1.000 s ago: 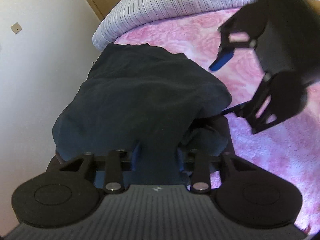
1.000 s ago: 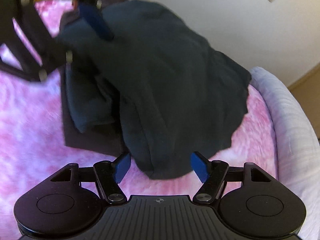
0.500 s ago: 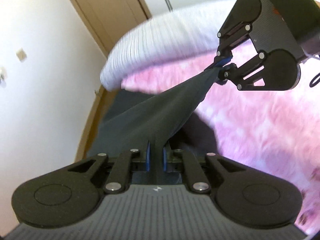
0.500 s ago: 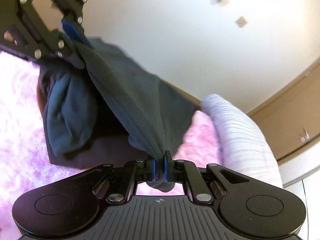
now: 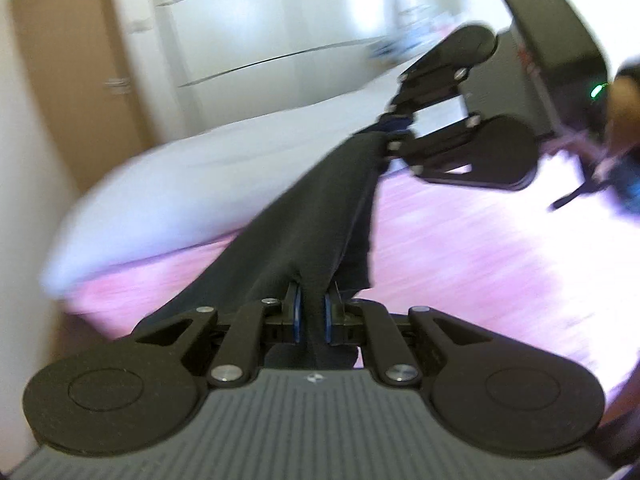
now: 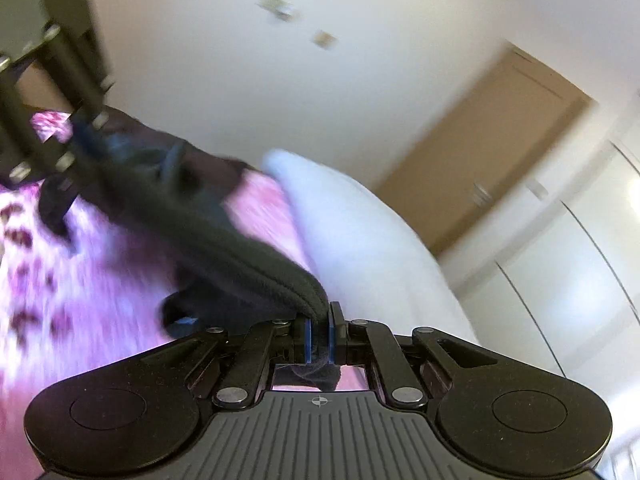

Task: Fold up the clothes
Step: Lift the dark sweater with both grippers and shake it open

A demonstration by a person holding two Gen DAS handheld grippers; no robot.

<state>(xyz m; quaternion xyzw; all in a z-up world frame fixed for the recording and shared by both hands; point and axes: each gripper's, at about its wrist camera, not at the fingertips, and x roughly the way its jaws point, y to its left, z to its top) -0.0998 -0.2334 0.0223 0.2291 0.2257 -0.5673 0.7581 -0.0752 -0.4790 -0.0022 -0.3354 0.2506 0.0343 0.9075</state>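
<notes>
One dark garment [image 5: 304,216] stretched between two clamped claws [image 5: 311,316] [image 6: 319,340].

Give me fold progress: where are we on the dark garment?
Done: both grips made. In hand: left gripper and right gripper each shut on the dark garment, stretched between them above the pink blanket. Left: lay it down, make every fold.

Both grippers, left [image 5: 311,318] and right [image 6: 319,340], closed on the dark garment [image 5: 320,216]; I lifted it taut, upper frame.
</notes>
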